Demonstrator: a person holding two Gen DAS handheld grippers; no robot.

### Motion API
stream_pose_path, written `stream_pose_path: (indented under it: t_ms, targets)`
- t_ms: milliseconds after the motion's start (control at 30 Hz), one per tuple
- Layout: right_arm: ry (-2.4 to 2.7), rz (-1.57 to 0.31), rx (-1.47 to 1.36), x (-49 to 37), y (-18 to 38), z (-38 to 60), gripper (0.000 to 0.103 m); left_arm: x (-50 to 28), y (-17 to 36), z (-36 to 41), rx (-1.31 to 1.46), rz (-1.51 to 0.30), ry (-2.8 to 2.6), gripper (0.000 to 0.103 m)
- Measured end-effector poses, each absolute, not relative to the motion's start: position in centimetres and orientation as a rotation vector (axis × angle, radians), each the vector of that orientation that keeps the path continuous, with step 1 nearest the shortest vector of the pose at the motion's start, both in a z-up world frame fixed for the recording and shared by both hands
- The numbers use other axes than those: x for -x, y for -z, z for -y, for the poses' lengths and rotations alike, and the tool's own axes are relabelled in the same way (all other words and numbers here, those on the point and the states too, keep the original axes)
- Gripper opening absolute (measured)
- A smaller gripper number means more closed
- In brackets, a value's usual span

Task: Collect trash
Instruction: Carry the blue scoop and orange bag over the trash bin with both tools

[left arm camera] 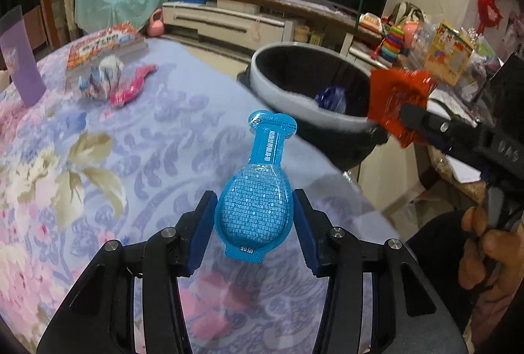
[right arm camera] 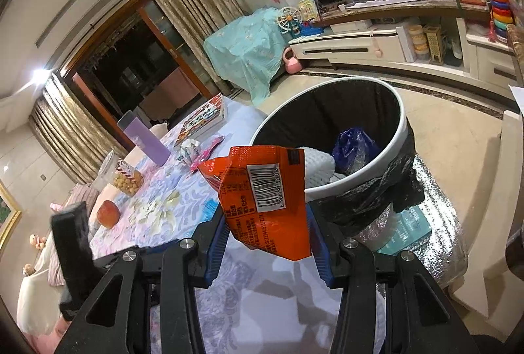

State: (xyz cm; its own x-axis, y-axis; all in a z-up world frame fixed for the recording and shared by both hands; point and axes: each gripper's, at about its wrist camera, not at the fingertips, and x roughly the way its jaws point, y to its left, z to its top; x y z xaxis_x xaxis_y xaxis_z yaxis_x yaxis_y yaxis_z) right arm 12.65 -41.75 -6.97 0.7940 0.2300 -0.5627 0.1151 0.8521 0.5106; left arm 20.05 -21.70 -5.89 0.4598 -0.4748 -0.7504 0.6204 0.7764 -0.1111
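My left gripper (left arm camera: 255, 206) is shut on a blue bottle-shaped plastic pack (left arm camera: 258, 187) and holds it above the flowered tablecloth (left arm camera: 98, 157). My right gripper (right arm camera: 267, 223) is shut on an orange snack wrapper (right arm camera: 262, 193) with a barcode, just short of the near rim of the grey trash bin (right arm camera: 406, 131). The wrapper (left arm camera: 396, 102) and the bin (left arm camera: 285, 95) also show in the left wrist view. The bin has a black liner and holds a blue bag (right arm camera: 353, 147) and white material. More wrappers (left arm camera: 111, 82) lie at the far side of the table.
On the table stand a purple bottle (right arm camera: 144, 138), a book (right arm camera: 203, 118), a snack jar (right arm camera: 127, 180) and an apple (right arm camera: 108, 213). The bin stands off the table's edge on a silver foil bag (right arm camera: 439, 223). A TV cabinet (right arm camera: 393, 46) runs behind.
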Motion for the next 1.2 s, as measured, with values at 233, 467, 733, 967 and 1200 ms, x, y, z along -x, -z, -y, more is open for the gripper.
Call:
stream_pose_path:
  t_ms: [233,467,733,967,1200]
  targets:
    - [-0.046,-0.661,-0.553,-13.1,6.8,43.1,0.047,-21.0,4.3,23.9,-0.196,-0.83,0.698,0.046]
    - [-0.023,-0.669,-0.523,-13.9,6.4,44.8,0.047,-22.0,3.6,26.6,-0.217,-0.816,0.716,0.046]
    - [-0.01,-0.694,-0.49,-15.6,6.2,46.5,0.047,-23.8,2.8,29.3,-0.232,-0.81,0.725,0.046]
    - [-0.003,-0.73,-0.445,-17.5,6.3,47.4,0.048,-25.0,2.8,31.4,-0.261,-0.807,0.73,0.046]
    - [0.0,-0.755,-0.426,-18.8,6.4,48.3,0.049,-25.6,3.2,32.9,-0.284,-0.813,0.73,0.047]
